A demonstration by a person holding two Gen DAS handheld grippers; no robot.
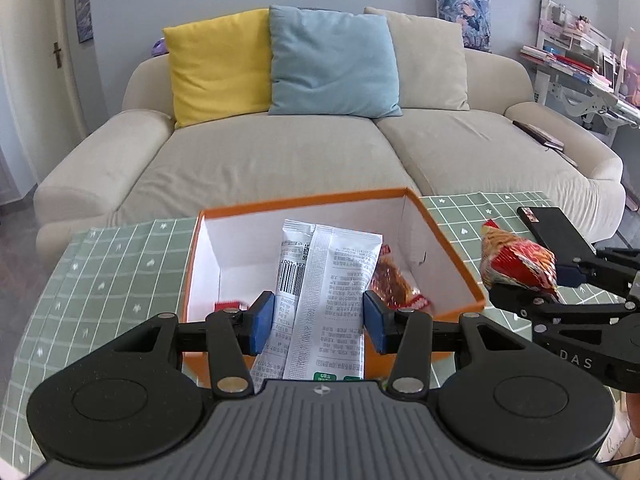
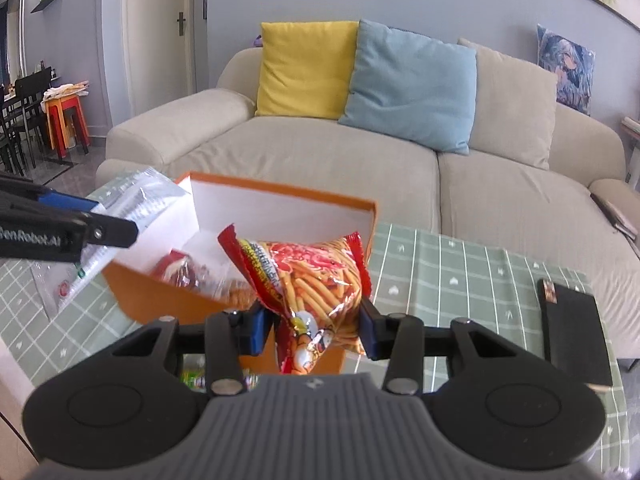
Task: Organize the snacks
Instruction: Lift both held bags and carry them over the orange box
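Box (image 1: 460, 264): showing orange outside, white inside.
Bench cloth (image 1: 120, 264): wearing sage green with a white grid and tiny white motifs.
Left tool's packet (image 1: 320, 280): showing silver-white with black print and a barcode.
Right tool's packet (image 2: 320, 280): glowing red and yellow.
Tool pads (image 1: 262, 322): showing blue on black.
Cushions (image 1: 218, 64): sitting yellow, light blue, beige.

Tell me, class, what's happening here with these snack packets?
A person is sorting snacks into an orange box on a green checked tablecloth, holding a tool in each hand. The left tool grips a white packet above the box. The right tool grips a red and yellow snack bag beside it. At least one red-wrapped snack already lies in the box. A black flat object rests on the cloth to the right.
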